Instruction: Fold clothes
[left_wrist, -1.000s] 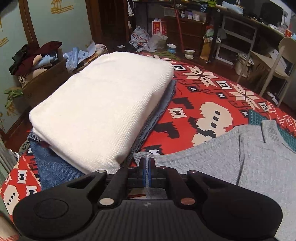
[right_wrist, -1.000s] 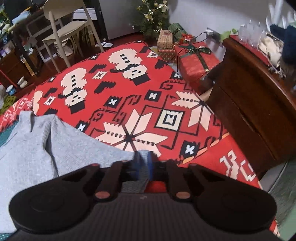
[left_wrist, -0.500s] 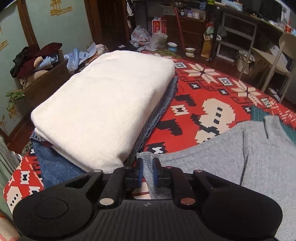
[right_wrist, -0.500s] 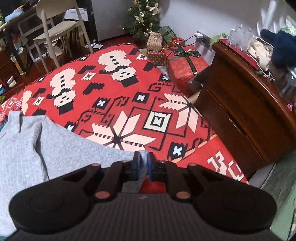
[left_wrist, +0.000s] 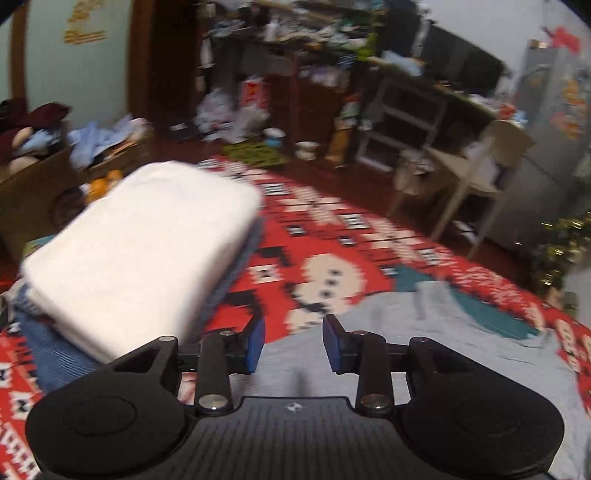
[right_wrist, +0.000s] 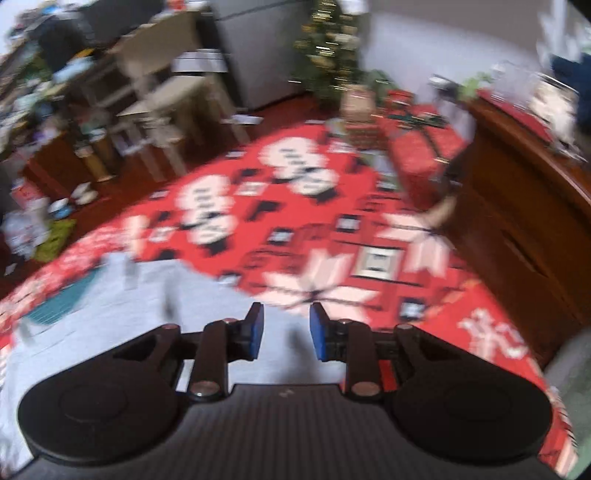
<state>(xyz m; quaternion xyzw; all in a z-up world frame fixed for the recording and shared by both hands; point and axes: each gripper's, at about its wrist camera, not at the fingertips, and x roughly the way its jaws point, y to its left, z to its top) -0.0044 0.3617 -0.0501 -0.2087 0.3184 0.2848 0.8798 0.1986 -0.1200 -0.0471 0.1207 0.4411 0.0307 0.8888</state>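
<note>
- Half a second ago we had both hand-held grippers pinched on the near hem of the grey sweater (left_wrist: 443, 354); both have since let go and lifted, and both views are now motion-blurred.
- Our left hand-held gripper (left_wrist: 293, 343) stands wide apart, empty, above the sweater's near edge, touching nothing.
- Our right hand-held gripper (right_wrist: 286, 336) is likewise spread, holding nothing, over the same sweater (right_wrist: 110, 302).
- The sweater lies flat on the red patterned cloth (left_wrist: 332, 236), its collar pointing away from us, long axis running from us toward the room.
- The folded white garment (left_wrist: 140, 254) sits on the blue jeans (left_wrist: 55, 350), just left of the sweater.
</note>
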